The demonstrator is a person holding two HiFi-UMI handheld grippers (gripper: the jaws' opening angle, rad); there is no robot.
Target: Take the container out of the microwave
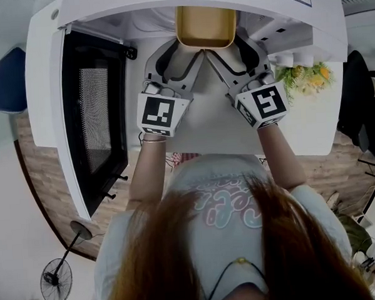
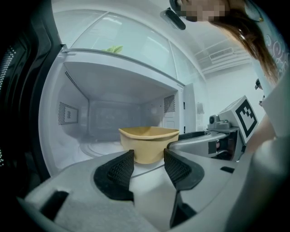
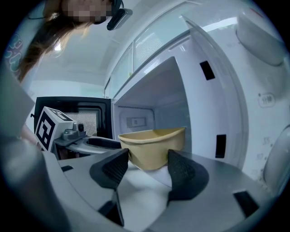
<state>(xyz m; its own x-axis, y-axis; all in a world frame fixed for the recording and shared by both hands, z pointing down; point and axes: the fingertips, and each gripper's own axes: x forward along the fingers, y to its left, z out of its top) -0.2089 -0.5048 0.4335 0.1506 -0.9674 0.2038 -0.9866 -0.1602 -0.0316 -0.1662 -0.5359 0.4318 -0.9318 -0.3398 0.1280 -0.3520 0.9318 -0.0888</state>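
A yellow container [image 1: 206, 26] sits at the front of the open white microwave [image 1: 45, 72]. Both grippers reach level into the opening, side by side. My left gripper [image 1: 181, 52] has the container's near left corner between its fingers. In the left gripper view the container [image 2: 148, 142] fills the gap of that gripper [image 2: 148, 165], and both pads meet its walls. My right gripper [image 1: 232, 50] takes the near right corner. In the right gripper view the container [image 3: 154, 145] likewise sits between the pads of that gripper [image 3: 147, 165]. The container's base is hidden behind the pads.
The microwave's black door [image 1: 95, 120] hangs open to the left of my left arm. Yellow flowers [image 1: 309, 77] stand on the white counter at the right. A blue seat [image 1: 8, 80] and a floor fan [image 1: 56, 278] are off to the left.
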